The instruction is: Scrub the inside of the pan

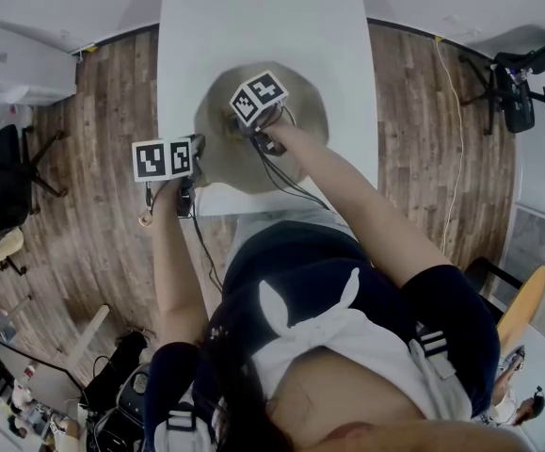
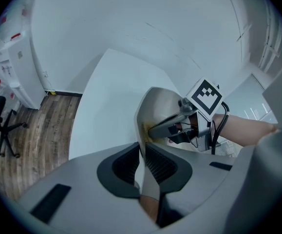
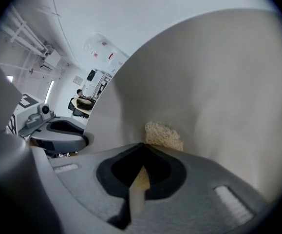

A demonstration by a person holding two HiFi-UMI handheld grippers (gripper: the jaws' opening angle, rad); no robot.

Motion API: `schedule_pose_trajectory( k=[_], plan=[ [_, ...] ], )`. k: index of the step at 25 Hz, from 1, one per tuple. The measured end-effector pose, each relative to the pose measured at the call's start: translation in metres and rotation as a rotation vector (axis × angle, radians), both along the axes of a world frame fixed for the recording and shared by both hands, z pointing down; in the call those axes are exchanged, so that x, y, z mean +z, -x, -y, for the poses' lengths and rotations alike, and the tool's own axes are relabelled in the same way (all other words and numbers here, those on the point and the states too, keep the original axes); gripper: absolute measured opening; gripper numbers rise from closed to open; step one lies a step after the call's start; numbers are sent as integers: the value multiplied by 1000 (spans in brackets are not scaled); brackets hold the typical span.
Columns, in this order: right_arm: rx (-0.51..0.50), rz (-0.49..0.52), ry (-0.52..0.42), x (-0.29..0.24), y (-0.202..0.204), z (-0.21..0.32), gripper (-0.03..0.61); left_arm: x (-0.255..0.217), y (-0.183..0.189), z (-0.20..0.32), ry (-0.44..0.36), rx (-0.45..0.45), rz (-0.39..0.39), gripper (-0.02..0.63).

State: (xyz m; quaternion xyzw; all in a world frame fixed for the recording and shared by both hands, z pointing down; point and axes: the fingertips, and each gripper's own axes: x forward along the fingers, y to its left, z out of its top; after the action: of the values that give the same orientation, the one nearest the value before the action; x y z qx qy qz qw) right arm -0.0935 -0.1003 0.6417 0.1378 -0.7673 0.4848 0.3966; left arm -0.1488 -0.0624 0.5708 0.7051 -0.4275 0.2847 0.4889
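Closest in, from the left gripper view: left gripper closed narrowly on a thin pale strip of the pan, rim or handle, not to be told apart here. Just past it, seen only from this side: right gripper reaching into the pan from the right, tips down at a yellowish scrub pad against the inner wall.

From the right gripper view: right gripper fully shut on the scrub pad, a pale fibrous tuft poking out beyond the tips and pressed onto the smooth grey inside of the pan. Pad texture plain here, lost in the head view. Off to the left, beyond the pan's edge, left gripper side-on.

From the head view, the layout neither gripper view gives: pan round, on the near end of a long white table, close to the near edge and nearer the left side. Left gripper at the pan's left edge, by the table's left border; right gripper inside the pan, near its middle. Pad hidden under that gripper.

Room to move: bare tabletop stretching far beyond the pan; little margin toward the near and left edges. Wooden floor on either side, an office chair at the left and another at the right, both well apart from the table.
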Motion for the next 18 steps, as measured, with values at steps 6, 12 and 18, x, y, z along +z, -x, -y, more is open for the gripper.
schedule_pose_trajectory(
  k=[6,12,18],
  plan=[
    [87,-11,12,1,-19,21,-2,1,-1,0,-2,-1,1,46],
    [112,-69,25,3,-40,30,-2,1,0,0,-3,0,3,46],
    [160,-142,79,4,-65,31,-2,1,0,1,-5,0,1,46]
  ],
)
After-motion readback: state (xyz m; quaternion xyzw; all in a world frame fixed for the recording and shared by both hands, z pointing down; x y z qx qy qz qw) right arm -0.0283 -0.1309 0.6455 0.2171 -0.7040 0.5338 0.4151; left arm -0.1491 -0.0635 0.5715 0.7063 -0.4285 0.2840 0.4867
